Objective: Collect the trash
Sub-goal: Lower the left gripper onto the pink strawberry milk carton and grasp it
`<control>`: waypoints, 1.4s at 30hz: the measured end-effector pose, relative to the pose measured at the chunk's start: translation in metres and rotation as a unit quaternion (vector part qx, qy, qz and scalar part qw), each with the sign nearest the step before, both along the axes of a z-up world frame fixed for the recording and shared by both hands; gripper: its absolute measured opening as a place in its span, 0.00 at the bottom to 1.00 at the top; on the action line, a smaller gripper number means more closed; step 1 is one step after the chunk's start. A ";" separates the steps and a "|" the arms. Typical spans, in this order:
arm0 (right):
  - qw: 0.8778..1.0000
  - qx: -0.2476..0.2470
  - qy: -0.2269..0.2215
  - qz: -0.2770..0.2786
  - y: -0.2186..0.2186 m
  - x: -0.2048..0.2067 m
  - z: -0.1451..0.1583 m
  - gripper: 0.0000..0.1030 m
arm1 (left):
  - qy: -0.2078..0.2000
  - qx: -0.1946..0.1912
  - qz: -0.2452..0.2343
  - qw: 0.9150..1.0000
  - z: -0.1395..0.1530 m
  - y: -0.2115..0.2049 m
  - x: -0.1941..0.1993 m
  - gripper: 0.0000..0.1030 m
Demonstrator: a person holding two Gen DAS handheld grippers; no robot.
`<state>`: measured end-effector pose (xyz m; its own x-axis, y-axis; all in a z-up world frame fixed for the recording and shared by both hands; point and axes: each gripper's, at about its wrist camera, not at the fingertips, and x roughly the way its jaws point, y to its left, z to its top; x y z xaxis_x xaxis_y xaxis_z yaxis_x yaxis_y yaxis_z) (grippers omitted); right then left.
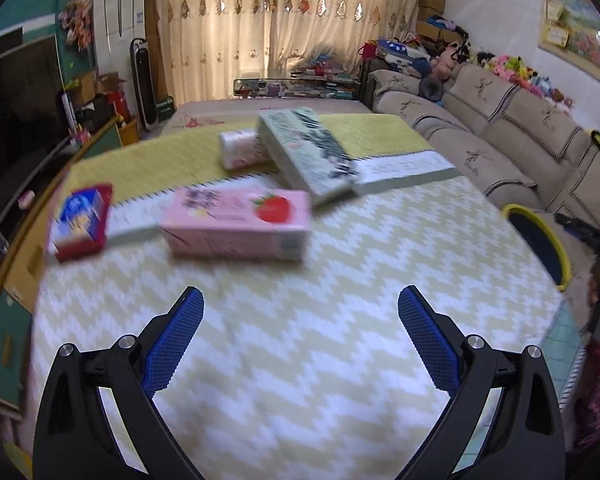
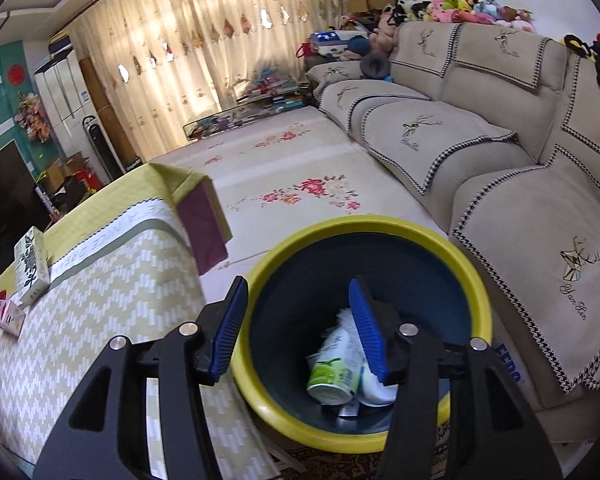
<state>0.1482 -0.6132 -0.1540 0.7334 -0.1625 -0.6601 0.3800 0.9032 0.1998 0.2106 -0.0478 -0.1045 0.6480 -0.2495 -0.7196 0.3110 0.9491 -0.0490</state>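
In the left wrist view my left gripper (image 1: 300, 300) is open and empty above the zigzag tablecloth (image 1: 300, 360). Ahead of it lies a pink strawberry carton (image 1: 236, 224). A red and blue small box (image 1: 80, 222) lies to the left, a pale green box (image 1: 306, 148) and a white and pink cup on its side (image 1: 242, 148) farther back. In the right wrist view my right gripper (image 2: 298, 284) is open and empty above the yellow-rimmed dark bin (image 2: 468, 276). A green and white cup (image 2: 334, 368) and other trash lie inside the bin.
The bin (image 1: 540, 240) stands off the table's right edge, beside a beige sofa (image 2: 480, 160). A floral floor mat (image 2: 292, 168) lies beyond the table. The green box (image 2: 30, 264) and pink carton (image 2: 10, 318) show at the far left in the right wrist view.
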 end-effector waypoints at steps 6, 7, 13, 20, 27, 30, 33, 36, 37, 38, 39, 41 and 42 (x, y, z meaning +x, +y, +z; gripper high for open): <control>1.000 0.003 0.009 0.009 0.013 0.011 -0.002 0.49 | -0.002 0.022 -0.013 1.000 -0.005 0.029 0.043 0.94; 1.000 0.004 0.011 0.010 0.015 0.011 -0.002 0.49 | 0.005 0.023 -0.014 1.000 -0.009 0.034 0.053 0.93; 1.000 0.003 0.019 0.012 0.024 0.017 -0.005 0.49 | 0.027 0.004 -0.037 0.999 -0.022 0.049 0.085 0.94; 1.000 0.001 0.021 0.014 0.029 0.019 -0.004 0.50 | 0.044 -0.026 -0.084 0.995 -0.025 0.043 0.081 0.93; 0.999 0.009 0.023 0.024 0.035 0.025 -0.009 0.51 | 0.058 -0.035 -0.227 0.971 -0.007 -0.010 0.003 0.93; 0.999 0.012 0.022 0.030 0.038 0.025 -0.010 0.51 | 0.039 -0.014 -0.246 0.968 0.006 -0.021 -0.013 0.93; 0.999 0.014 0.019 0.032 0.039 0.023 -0.010 0.51 | 0.014 0.007 -0.223 0.975 0.017 -0.016 -0.004 0.93; 0.999 0.018 0.017 0.028 0.036 0.021 -0.010 0.51 | 0.013 0.016 -0.202 0.979 0.019 -0.010 0.026 0.93; 0.999 0.019 0.017 0.027 0.034 0.019 -0.010 0.51 | 0.016 0.018 -0.200 0.980 0.017 -0.010 0.037 0.93; 0.999 0.020 0.018 0.025 0.033 0.019 -0.010 0.52 | 0.020 0.018 -0.199 0.980 0.013 -0.010 0.049 0.93; 0.999 0.020 0.020 0.024 0.032 0.018 -0.011 0.53 | 0.026 0.018 -0.200 0.979 0.012 -0.010 0.055 0.93; 0.999 0.022 0.022 0.020 0.028 0.016 -0.011 0.54 | 0.047 0.017 -0.206 0.977 0.001 -0.014 0.072 0.93; 0.999 0.023 0.023 0.019 0.027 0.015 -0.012 0.54 | 0.055 0.019 -0.207 0.977 -0.004 -0.015 0.080 0.93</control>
<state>0.1636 -0.5863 -0.1656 0.7073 -0.1041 -0.6992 0.3560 0.9070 0.2251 0.2902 -0.0633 -0.1085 0.4166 -0.4449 -0.7927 0.6628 0.7455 -0.0700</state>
